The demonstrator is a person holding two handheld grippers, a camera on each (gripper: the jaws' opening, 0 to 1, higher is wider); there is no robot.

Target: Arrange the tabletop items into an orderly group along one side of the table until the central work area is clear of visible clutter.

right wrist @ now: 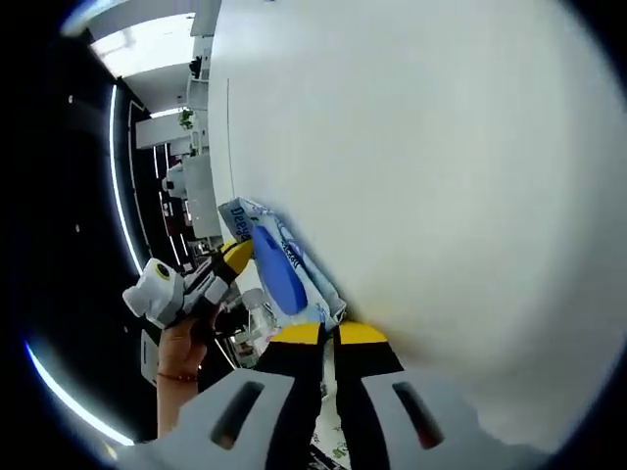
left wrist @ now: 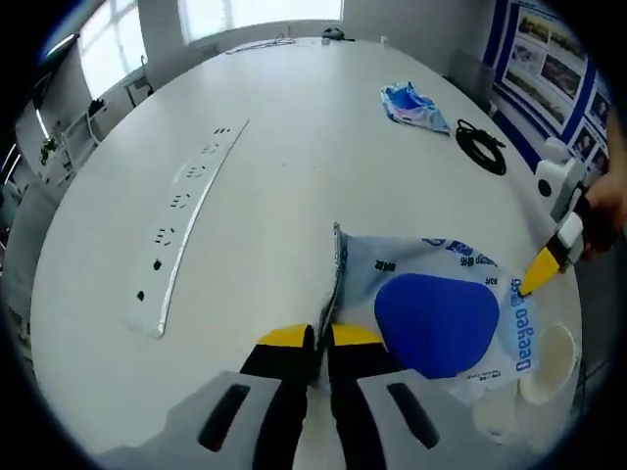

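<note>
Gripping opposite edges of the wipes pack [left wrist: 441, 318], both the left gripper [left wrist: 321, 338] and right gripper [right wrist: 328, 333] are clenched on it above the table [left wrist: 294, 176].

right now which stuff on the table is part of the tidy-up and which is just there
Part of the job:
- wipes pack, clamped by the left gripper and the right gripper
- crumpled blue wrapper
- black cable
- paper cup

Just there:
- built-in socket strip
- white table
- wall posters
</note>
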